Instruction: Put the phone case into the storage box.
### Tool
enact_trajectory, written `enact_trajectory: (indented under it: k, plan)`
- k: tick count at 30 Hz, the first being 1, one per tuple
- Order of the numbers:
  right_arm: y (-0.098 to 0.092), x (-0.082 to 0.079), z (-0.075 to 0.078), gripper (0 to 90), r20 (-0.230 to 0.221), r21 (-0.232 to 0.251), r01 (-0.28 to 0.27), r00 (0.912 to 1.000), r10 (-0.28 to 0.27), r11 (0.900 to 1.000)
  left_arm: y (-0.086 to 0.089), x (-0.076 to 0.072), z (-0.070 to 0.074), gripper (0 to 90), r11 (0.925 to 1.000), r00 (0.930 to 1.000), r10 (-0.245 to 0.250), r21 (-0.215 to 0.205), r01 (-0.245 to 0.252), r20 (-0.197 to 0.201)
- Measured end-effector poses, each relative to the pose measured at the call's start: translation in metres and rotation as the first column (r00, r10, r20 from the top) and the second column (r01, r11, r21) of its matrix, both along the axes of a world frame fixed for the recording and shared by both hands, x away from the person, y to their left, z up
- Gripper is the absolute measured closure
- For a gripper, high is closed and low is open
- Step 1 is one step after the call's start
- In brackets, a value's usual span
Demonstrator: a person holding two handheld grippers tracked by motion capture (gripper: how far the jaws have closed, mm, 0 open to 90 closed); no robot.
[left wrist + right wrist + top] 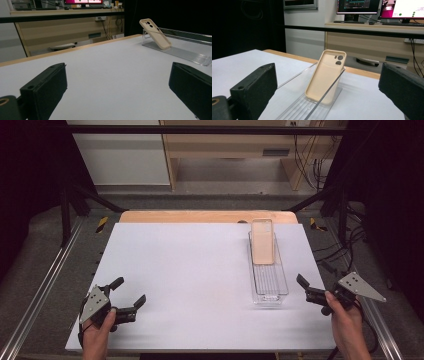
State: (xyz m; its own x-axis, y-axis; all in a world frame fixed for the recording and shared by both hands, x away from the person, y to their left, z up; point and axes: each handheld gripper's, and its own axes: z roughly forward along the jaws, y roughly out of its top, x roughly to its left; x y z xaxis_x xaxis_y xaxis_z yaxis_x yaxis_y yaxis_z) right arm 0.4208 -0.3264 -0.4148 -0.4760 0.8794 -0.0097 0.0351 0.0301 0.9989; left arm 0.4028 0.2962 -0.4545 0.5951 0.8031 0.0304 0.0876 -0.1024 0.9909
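Left half of table: I see the white tabletop bare from the left gripper to the far wooden edge, open to pass.
Right side: a clear plastic tray lies lengthwise, its walls low.
Standing obstacle: a beige phone case leans tilted against the tray's far end wall, its foot inside the tray.
Right gripper: jaws spread, just beside the tray's near end, not touching it.
Between tray and right table edge: a narrow bare strip.

Phone case leaning in clear tray.
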Motion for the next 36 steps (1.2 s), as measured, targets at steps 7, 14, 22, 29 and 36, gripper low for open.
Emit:
enact_trajectory:
  k: [7,14,22,29,36]
  plan:
    - [0.001,-0.005,-0.010,2.5,-0.017,0.013,-0.007,0.9998,0.007,1.000,0.002,-0.006,0.001,1.5,0.9999,0.9999,-0.006,0.008,0.006,0.009]
    - [0.005,-0.010,-0.020,2.5,-0.024,0.012,-0.011,0.9997,0.011,1.000,0.007,-0.009,0.001,1.5,1.0000,0.9999,0.003,0.003,-0.003,0.013]
    - [0.011,-0.014,-0.028,2.5,-0.037,0.005,-0.025,0.9990,0.025,1.000,0.007,-0.009,0.001,1.5,1.0000,0.9999,0.000,0.003,0.000,0.012]
    - [0.016,-0.018,-0.033,2.5,-0.035,-0.006,-0.042,0.9985,0.042,0.999,0.007,-0.009,0.000,1.5,1.0000,0.9999,0.000,0.004,0.000,0.011]
    - [0.022,-0.020,-0.037,2.5,-0.043,-0.008,-0.057,0.9975,0.057,0.998,0.007,-0.009,0.000,1.5,1.0000,0.9999,0.001,0.003,-0.001,0.012]
